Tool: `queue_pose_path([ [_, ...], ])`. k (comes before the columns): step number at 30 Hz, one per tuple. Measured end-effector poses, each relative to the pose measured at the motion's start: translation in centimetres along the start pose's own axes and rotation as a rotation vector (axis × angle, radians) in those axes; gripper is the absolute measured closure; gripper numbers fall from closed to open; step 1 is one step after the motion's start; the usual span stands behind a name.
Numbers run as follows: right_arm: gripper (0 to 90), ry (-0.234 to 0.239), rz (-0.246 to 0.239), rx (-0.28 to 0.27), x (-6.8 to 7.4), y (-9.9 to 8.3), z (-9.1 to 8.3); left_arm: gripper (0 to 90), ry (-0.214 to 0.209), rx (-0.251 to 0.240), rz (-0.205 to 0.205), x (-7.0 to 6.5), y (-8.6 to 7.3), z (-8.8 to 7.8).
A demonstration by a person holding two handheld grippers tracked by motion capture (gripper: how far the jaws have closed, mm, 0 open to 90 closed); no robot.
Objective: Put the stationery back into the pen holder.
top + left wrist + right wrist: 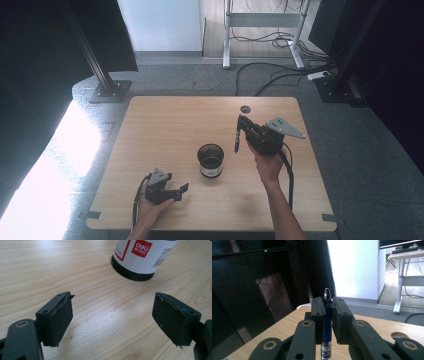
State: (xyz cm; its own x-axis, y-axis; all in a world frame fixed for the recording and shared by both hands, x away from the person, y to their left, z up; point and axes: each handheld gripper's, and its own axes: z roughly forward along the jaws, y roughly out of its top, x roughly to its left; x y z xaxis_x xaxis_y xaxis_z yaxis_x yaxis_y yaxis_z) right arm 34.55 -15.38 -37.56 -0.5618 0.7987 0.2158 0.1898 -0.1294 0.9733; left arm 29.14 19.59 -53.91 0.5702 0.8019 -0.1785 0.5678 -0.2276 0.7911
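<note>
Desk (165, 120): light wood top, rounded corners, a small round cable hole (244, 108) near the far edge. Its near edge is cut off between the person's forearms in the high view. Broad bare surface lies to the left of centre and along the far side.

Pen holder (210, 160): black mesh cup with a white label, upright near the middle of the desk, well clear of every edge. In the left gripper view its top is cut off, and the lower body shows with a red-and-white "deli" label (141, 248); the fine print is too small to read.

Right gripper (237, 135): held above the desk, right of the pen holder and apart from it. Its jaws are clamped narrowly on a blue pen (327, 322), which stands upright between them in the right gripper view, metal clip at the top. The pen's lower end is cut off by the frame; its label is partly legible only.

Left gripper (181, 191): low over the near-left part of the desk, short of the pen holder. Jaws spread wide, nothing between them; bare wood shows in the gap. The pad edges look frayed.
</note>
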Motion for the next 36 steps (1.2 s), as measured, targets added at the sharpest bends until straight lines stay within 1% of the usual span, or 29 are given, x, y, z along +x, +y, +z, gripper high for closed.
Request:
queue_pose_path([
  [3, 78.7, 0.016, -0.002, -0.002, 0.7, 0.1, 0.6, 16.9, 0.000, 0.001, 0.001, 0.0, 0.0, 0.0],
  [4, 78.7, 0.016, -0.002, -0.002, 0.7, 0.1, 0.6, 16.9, 0.000, 0.001, 0.001, 0.0, 0.0, 0.0],
  [8, 78.8, 0.034, -0.007, 0.003, 1.5, 0.0, 1.3, 16.9, 0.000, 0.001, 0.000, 0.0, 0.0, 0.0],
  [9, 78.7, 0.044, -0.004, 0.007, 1.9, -0.1, 1.7, 16.9, 0.000, 0.001, 0.000, 0.0, 0.0, 0.0],
  [17, 78.7, 0.067, -0.013, 0.017, 3.1, -0.6, 2.9, 16.9, -0.002, 0.006, 0.003, 0.0, -0.1, 0.1],
  [25, 78.7, 0.071, -0.013, 0.034, 3.4, -1.5, 4.0, 16.9, -0.003, 0.010, 0.003, 0.0, -0.1, 0.1],
  [27, 78.7, 0.069, -0.019, 0.039, 3.6, -1.8, 4.3, 16.9, -0.002, 0.011, 0.002, 0.0, -0.1, 0.1],
  [31, 78.6, 0.072, -0.022, 0.058, 3.8, -2.5, 5.0, 16.9, 0.000, 0.011, 0.001, 0.0, -0.1, 0.2],
  [36, 78.6, 0.069, -0.019, 0.073, 3.6, -3.2, 5.4, 16.9, -0.002, 0.010, -0.002, 0.1, -0.1, 0.2],
])
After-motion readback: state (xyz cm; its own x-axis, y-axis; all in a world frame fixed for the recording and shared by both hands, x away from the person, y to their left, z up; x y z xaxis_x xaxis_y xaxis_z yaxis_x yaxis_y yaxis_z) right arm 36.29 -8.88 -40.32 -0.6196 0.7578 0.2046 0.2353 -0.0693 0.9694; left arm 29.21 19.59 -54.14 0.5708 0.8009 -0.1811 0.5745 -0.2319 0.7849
